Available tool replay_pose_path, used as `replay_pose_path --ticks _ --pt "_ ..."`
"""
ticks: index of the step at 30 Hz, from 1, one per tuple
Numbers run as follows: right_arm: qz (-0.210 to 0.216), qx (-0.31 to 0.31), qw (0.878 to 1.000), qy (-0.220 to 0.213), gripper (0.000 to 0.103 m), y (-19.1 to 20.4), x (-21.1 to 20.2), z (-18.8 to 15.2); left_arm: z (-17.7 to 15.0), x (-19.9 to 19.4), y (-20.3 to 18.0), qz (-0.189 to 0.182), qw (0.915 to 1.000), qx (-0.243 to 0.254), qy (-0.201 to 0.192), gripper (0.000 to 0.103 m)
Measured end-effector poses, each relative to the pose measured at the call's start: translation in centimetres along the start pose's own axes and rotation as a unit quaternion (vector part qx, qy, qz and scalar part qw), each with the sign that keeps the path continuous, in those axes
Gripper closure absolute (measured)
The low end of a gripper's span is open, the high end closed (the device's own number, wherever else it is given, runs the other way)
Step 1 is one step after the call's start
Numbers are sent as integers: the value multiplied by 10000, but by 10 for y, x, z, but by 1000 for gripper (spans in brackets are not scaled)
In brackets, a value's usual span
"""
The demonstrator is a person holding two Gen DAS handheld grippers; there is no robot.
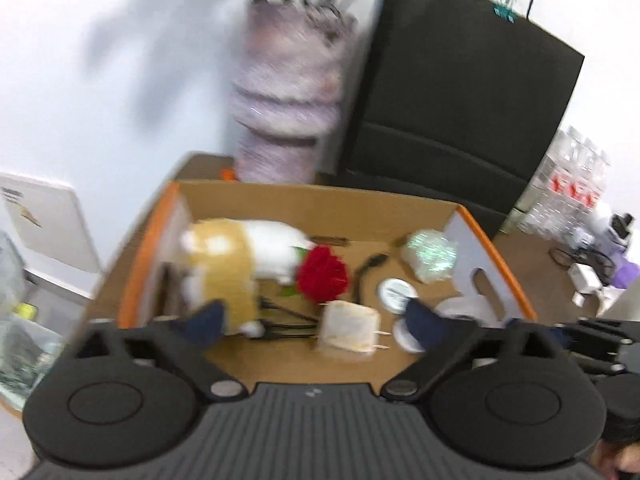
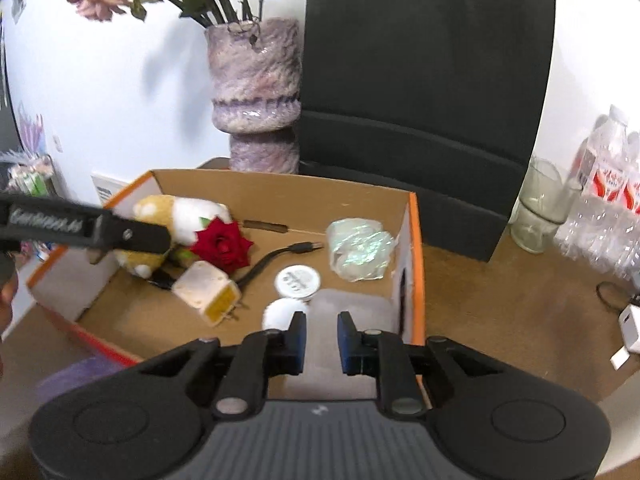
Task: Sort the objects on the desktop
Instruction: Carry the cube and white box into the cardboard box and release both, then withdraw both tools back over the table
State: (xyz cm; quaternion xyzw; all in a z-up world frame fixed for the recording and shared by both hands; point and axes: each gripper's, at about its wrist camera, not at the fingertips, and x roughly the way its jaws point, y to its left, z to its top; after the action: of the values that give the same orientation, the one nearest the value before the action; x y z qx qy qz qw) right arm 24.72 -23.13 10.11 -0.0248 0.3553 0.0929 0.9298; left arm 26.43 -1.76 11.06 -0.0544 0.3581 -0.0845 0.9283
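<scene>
An open cardboard box with orange edges holds a yellow-and-white plush toy, a red rose, a cream plug adapter, a black cable, round white tins and a shiny packet. My left gripper hangs over the box's near side, open wide with nothing between its pads. The plush toy lies just past the left one. In the right wrist view, my right gripper is over the box's near right corner, narrowed onto a soft pale grey object.
Behind the box stand a mottled purple vase with wilted flowers and a black paper bag. On the brown table to the right are a glass jar, packed water bottles and a white charger.
</scene>
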Motion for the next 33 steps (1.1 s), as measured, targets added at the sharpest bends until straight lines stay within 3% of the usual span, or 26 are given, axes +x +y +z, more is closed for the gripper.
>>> replay_pose_path --ticks 2,3,4,5,11,17,22,27,33 --pt "22 67 9999 -94 69 4 -9 -5 -12 -18 2 269 9993 48 -255 0" --pt "61 144 9998 -146 40 4 -14 -7 -17 -26 2 339 9988 102 -329 0" --pt "131 262 9993 -215 23 4 -18 -11 -23 -34 1 398 9984 168 -359 0" --pt "193 364 9987 -289 17 4 -22 -14 -28 -40 1 420 9983 204 -355 0" --pt "338 612 9961 -531 13 14 -53 -41 -65 -70 -1 345 9993 160 -69 0" --pt "202 513 9933 -1015 7 29 -95 -80 -116 -114 -1 472 9981 6 -391 0" --pt "310 545 9879 -1419 2 41 -134 -129 -165 -154 -1 418 9961 179 -759 0" --pt "542 607 9902 -1137 2 50 -149 -179 -220 -177 2 476 9947 305 -857 0" --pt "436 451 9934 -963 2 63 -168 -218 -267 -191 2 164 9982 248 -512 0"
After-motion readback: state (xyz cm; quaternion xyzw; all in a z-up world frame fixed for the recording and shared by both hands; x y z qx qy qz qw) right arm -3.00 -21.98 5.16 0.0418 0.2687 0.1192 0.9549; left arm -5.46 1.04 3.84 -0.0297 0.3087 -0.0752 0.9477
